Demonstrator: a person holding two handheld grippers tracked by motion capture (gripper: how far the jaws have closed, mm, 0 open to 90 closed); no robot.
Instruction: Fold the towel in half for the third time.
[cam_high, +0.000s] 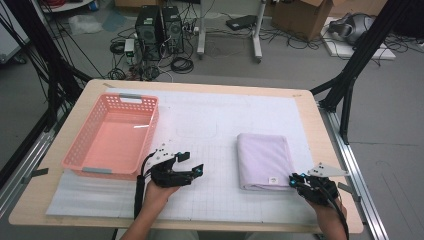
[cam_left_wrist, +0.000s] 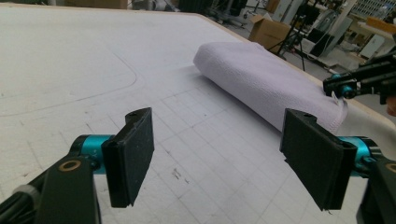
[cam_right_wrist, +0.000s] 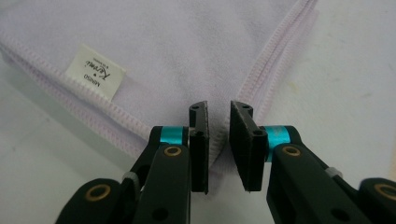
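The right gripper (cam_right_wrist: 218, 142), jaws nearly together over the near corner of the folded lilac towel (cam_high: 264, 161) at centre right, could nip one layer only and drag the fold apart, while the left gripper (cam_left_wrist: 229, 158) gapes wide, empty.

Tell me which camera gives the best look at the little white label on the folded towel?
The right gripper view: the label is close up, its print visible on the lilac towel. In the high view the label is a tiny pale speck. The left gripper view shows the towel from the side.
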